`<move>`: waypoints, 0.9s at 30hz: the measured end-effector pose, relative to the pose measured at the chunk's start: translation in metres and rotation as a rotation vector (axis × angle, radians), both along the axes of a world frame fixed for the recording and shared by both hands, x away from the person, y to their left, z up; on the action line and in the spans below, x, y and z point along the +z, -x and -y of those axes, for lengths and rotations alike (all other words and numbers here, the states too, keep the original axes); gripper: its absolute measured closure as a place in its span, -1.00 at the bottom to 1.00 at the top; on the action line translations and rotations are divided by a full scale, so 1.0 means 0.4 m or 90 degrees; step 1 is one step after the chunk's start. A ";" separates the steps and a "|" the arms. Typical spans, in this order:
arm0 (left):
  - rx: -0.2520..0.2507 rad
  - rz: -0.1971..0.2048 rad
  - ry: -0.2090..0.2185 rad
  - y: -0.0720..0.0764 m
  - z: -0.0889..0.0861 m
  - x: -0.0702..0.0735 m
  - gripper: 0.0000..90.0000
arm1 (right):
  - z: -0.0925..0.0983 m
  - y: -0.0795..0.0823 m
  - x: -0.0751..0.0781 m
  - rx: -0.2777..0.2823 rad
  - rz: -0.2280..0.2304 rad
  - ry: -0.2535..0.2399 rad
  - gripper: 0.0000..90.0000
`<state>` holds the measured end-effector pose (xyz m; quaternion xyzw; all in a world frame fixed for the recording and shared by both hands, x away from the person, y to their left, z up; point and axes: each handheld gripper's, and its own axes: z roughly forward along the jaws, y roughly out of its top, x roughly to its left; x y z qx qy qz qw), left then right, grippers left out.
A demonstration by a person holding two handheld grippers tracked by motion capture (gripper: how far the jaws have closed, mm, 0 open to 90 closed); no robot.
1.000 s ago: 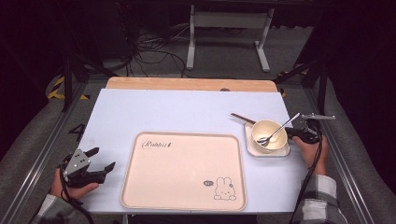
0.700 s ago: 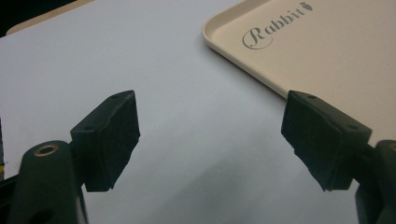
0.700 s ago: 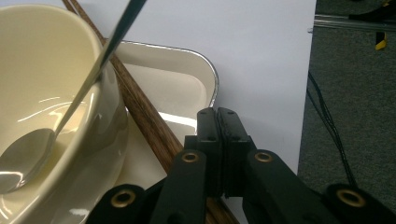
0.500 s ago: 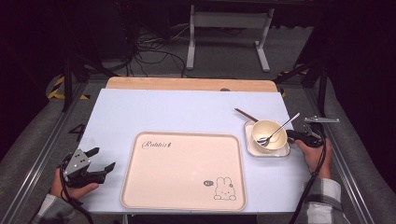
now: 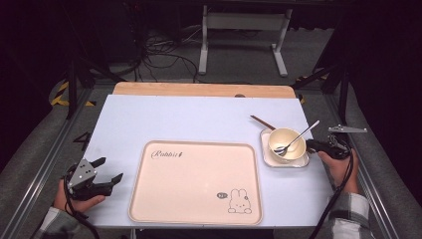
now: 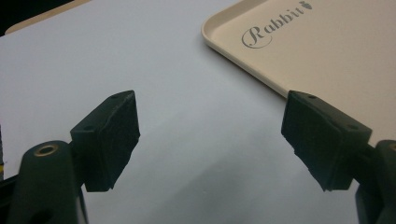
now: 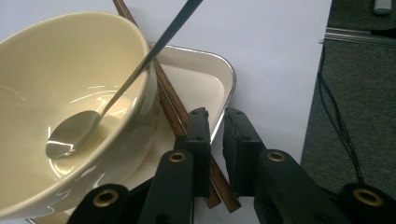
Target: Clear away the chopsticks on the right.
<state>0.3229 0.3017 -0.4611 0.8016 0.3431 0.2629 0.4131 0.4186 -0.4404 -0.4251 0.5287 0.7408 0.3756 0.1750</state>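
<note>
With its jaws just opening over the dish rim and nothing clamped, right tool sits lower middle of frame beside the chopsticks. Release looks done; next move probably calls for backing clear. Left tool gapes empty.

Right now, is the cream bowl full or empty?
Empty of food: the bowl holds just a spoon, its glossy inside bare.

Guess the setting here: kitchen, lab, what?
Probably a lab data-collection rig, not a kitchen: a white table in a metal frame, loose cables on the floor, and staged tableware, a tray and bowl.
</note>
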 end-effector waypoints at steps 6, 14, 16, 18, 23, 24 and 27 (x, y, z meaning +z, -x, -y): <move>-0.003 0.000 0.004 0.001 0.000 0.000 -0.56 | -0.001 0.002 -0.001 0.007 -0.005 0.004 0.79; -0.006 0.000 0.009 0.002 -0.001 0.001 -0.56 | 0.002 -0.004 -0.009 0.007 -0.011 0.002 0.77; -0.004 -0.001 0.011 0.003 -0.002 0.001 -0.56 | 0.002 -0.007 -0.013 0.013 -0.018 -0.001 0.76; -0.004 0.000 0.012 0.002 -0.002 0.002 -0.56 | 0.001 -0.010 -0.017 0.015 -0.019 -0.004 0.78; -0.005 -0.002 0.011 0.001 -0.001 0.001 -0.56 | 0.001 -0.010 -0.016 0.015 -0.014 -0.008 0.86; -0.005 -0.002 0.012 0.001 0.000 0.001 -0.56 | 0.001 -0.010 -0.016 0.015 -0.014 -0.009 0.88; -0.007 -0.001 0.011 0.002 0.000 0.002 -0.56 | 0.000 -0.009 -0.016 0.014 -0.015 -0.007 0.89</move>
